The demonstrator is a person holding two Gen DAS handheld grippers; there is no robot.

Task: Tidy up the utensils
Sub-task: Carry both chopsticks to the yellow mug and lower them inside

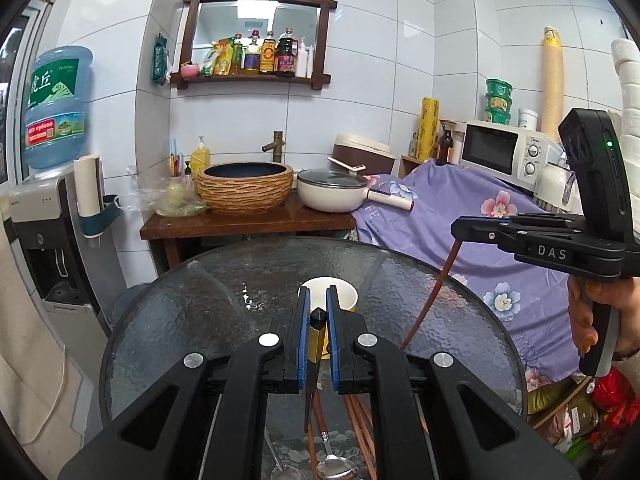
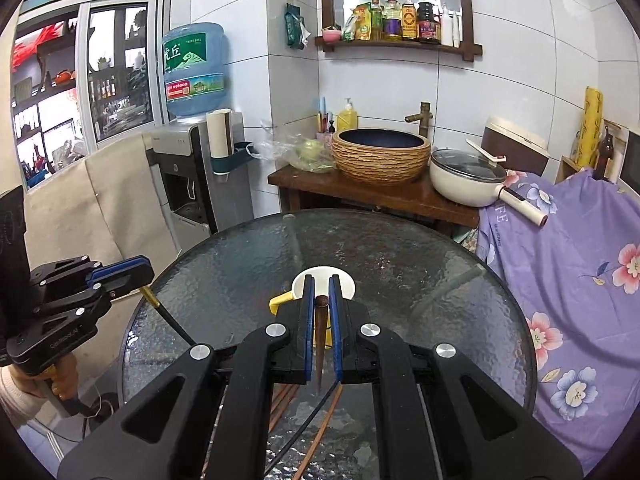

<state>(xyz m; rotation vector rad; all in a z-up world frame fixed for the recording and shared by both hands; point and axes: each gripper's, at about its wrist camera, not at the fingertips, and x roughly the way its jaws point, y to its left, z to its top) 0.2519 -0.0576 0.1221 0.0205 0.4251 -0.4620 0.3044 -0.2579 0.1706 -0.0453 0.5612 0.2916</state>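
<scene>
A yellow cup point(image 1: 345, 298) with a white inside stands in the middle of the round glass table point(image 1: 200, 300). My left gripper point(image 1: 318, 307) is shut on a black chopstick point(image 1: 316, 336) with a gold band, held just in front of the cup. At the right, my right gripper point(image 1: 457, 226) is shut on a brown chopstick point(image 1: 432, 292) that hangs down over the table. In the right wrist view, the right gripper point(image 2: 321, 293) pinches the brown chopstick point(image 2: 321, 332) before the cup point(image 2: 349, 286). The left gripper point(image 2: 147, 275) at the left holds the black chopstick point(image 2: 172, 322).
A metal spoon point(image 1: 336, 470) and several brown chopsticks point(image 1: 362, 420) lie on the glass near me. Behind the table stands a wooden stand with a woven basin point(image 1: 246, 188) and a lidded pan point(image 1: 332, 194). A purple floral cloth point(image 1: 460, 220) covers the right; a water dispenser point(image 2: 188, 168) stands left.
</scene>
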